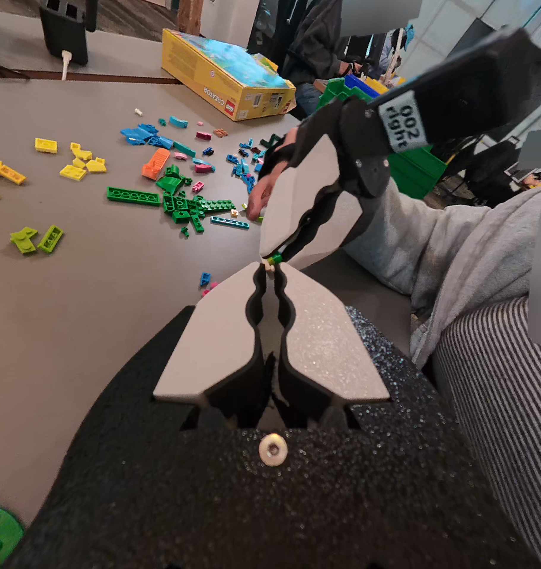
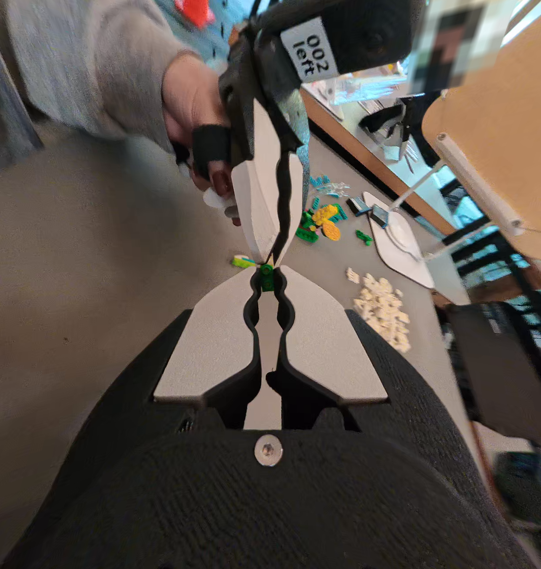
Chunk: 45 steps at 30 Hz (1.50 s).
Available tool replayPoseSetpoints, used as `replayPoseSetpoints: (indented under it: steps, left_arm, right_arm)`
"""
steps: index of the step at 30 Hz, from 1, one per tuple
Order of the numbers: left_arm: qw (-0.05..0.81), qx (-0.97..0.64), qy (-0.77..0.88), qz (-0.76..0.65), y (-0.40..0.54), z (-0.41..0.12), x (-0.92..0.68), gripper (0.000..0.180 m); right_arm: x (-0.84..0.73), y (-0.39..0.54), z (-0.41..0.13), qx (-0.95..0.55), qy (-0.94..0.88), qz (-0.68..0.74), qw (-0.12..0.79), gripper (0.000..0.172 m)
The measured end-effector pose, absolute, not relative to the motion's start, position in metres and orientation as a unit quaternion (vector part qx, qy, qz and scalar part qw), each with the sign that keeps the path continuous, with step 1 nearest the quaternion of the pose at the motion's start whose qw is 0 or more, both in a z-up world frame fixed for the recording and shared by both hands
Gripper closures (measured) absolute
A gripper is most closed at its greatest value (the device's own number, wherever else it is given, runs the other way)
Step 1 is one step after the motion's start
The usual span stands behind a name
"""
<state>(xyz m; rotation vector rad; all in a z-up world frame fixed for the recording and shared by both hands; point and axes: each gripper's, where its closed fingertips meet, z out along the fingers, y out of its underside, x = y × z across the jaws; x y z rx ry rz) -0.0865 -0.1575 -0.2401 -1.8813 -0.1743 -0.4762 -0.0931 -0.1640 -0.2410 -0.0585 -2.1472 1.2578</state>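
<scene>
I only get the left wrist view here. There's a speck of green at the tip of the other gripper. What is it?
Observer: In the right wrist view it is a green plate with two studs, pinched between the jaws of the right gripper.
Operator: Is there anything on the table over there that I miss?
Observer: Yes, a heap of white bricks lies to the right of that gripper.
Operator: Is anything built already?
Observer: A small green and yellow build sits farther back, beyond the left gripper.
</scene>
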Motion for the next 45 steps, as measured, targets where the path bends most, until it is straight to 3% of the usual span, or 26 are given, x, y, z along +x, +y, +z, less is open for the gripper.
replayPoseSetpoints:
  steps: [6,8,10,17,24,30,35,40,41,43,45]
  left_arm:
    - [0.569,-0.792,-0.055,-0.213,-0.159,-0.234,-0.079,0.175]
    - [0.554,-0.818,-0.059,-0.143,-0.164,-0.246,-0.096,0.176]
    - [0.584,-0.784,-0.070,-0.199,-0.168,-0.231,-0.092,0.176]
    - [0.576,-0.805,-0.026,-0.141,-0.165,-0.234,-0.090,0.176]
    - [0.535,-0.841,-0.078,-0.004,-0.157,-0.254,-0.129,0.176]
    - [0.438,-0.869,-0.145,0.179,-0.130,-0.251,-0.229,0.176]
    - [0.349,-0.909,-0.220,0.059,-0.104,-0.275,-0.278,0.176]
    - [0.260,-0.923,-0.262,0.113,-0.114,-0.301,-0.324,0.175]
    - [0.240,-0.928,-0.259,0.116,-0.117,-0.306,-0.326,0.174]
    - [0.209,-0.939,-0.250,0.109,-0.120,-0.313,-0.325,0.141]
    - [0.202,-0.941,-0.250,0.105,-0.119,-0.313,-0.325,0.135]
  right_arm:
    - [-0.084,-0.166,-0.233,-0.060,-0.783,0.580,0.215,0.166]
    - [-0.076,-0.164,-0.215,-0.070,-0.746,0.641,0.167,0.166]
    - [-0.079,-0.151,-0.198,-0.085,-0.714,0.674,0.170,0.166]
    - [-0.092,-0.143,-0.219,-0.072,-0.768,0.584,0.253,0.166]
    - [-0.071,-0.143,-0.274,-0.060,-0.891,0.420,0.161,0.166]
    - [-0.066,-0.147,-0.288,-0.053,-0.909,0.389,0.141,0.166]
    - [-0.075,-0.146,-0.285,-0.042,-0.903,0.383,0.191,0.166]
    - [-0.081,-0.141,-0.282,-0.055,-0.893,0.401,0.199,0.166]
    - [-0.082,-0.140,-0.283,-0.057,-0.892,0.401,0.200,0.166]
    - [-0.083,-0.140,-0.283,-0.057,-0.892,0.401,0.203,0.166]
    - [-0.084,-0.140,-0.282,-0.058,-0.890,0.403,0.207,0.166]
